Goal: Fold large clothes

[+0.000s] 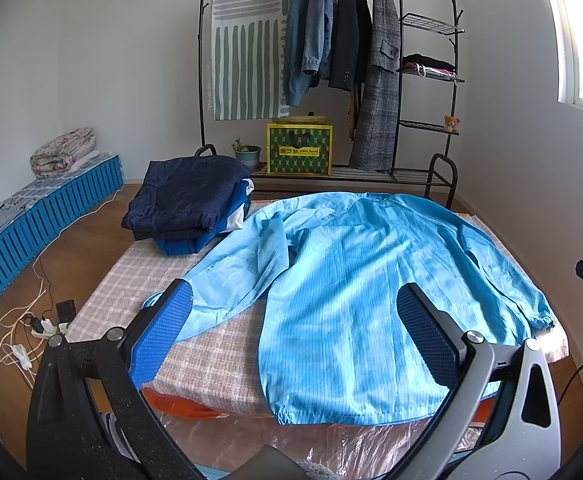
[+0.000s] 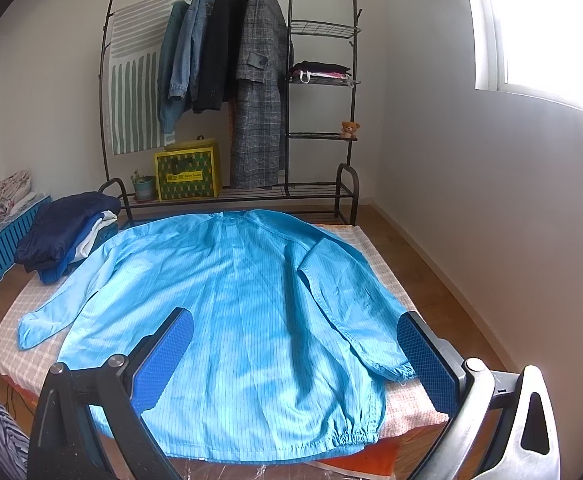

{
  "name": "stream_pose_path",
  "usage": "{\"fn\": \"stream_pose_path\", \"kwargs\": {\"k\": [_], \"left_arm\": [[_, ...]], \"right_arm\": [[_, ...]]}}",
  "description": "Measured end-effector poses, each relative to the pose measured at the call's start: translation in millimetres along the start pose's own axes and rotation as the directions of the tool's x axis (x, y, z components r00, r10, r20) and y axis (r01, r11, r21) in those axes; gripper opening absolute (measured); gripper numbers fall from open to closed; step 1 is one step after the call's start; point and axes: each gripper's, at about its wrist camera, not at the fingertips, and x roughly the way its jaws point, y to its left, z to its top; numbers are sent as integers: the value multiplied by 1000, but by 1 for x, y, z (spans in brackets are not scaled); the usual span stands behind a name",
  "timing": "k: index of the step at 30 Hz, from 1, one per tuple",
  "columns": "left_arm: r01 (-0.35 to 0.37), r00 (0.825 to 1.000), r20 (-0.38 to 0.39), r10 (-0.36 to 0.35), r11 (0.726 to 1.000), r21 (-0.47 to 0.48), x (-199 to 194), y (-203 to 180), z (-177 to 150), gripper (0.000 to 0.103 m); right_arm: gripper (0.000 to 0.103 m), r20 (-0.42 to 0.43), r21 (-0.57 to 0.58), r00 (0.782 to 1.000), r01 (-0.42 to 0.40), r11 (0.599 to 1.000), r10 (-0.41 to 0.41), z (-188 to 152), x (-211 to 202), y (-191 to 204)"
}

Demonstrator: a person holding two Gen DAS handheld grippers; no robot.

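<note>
Your jacket point(image 2: 227, 304) lies spread flat across the mat point(image 2: 371, 248), sleeves out to both sides; folded pile point(image 2: 63, 232) at far left, clothes rack point(image 2: 231, 92) behind.

The only lettering sits on the yellow-and-green patterned box point(image 1: 299, 148) under the clothes rack point(image 1: 427, 176): a yellow label band on its front carries green characters and a short line of Latin letters. Both are too small and blurred to read in either view
</note>
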Motion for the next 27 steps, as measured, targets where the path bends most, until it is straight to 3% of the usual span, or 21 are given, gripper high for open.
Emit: {"fn": "stream_pose_path", "kwargs": {"k": [27], "left_arm": [[-21, 1000, -17, 21, 1000, -5, 7, 16, 0, 103]], "right_arm": [[103, 4, -3, 1000, -23, 1000, 23, 3, -3, 8]]}}
